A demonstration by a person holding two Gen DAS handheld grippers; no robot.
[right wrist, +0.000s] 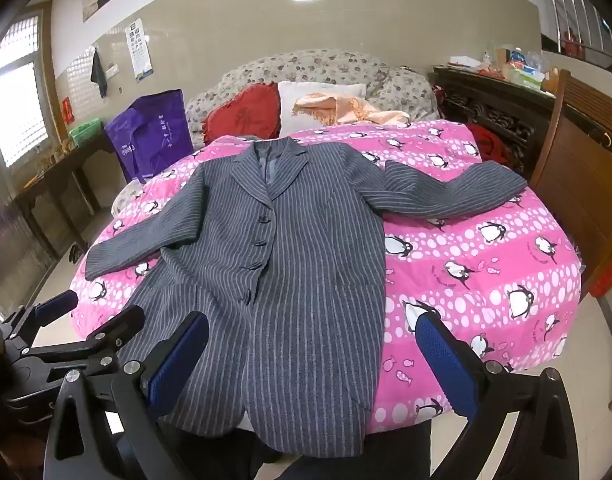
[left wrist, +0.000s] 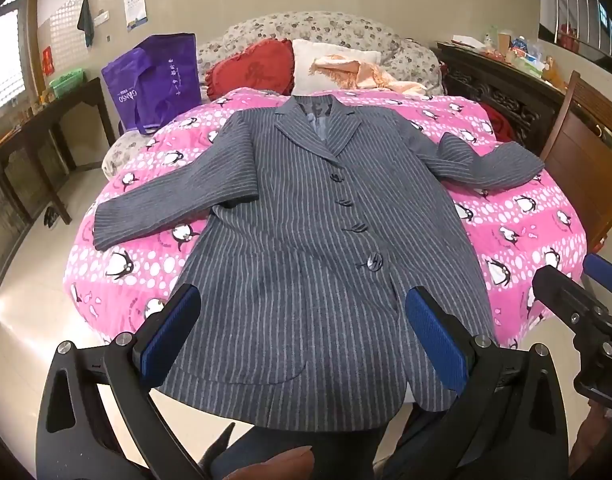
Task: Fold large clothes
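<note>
A striped coat (left wrist: 306, 232) lies flat, buttoned, on a pink penguin quilt (left wrist: 518, 216), unfolded; left gripper (left wrist: 302, 344) and right gripper (right wrist: 314, 372), both spread wide and empty, hover over its hem, likely needing a sleeve next

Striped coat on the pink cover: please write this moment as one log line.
stage: before first fold | striped coat: flat, buttoned, sleeves spread | left gripper: jaws open, empty | right gripper: jaws open, empty
</note>
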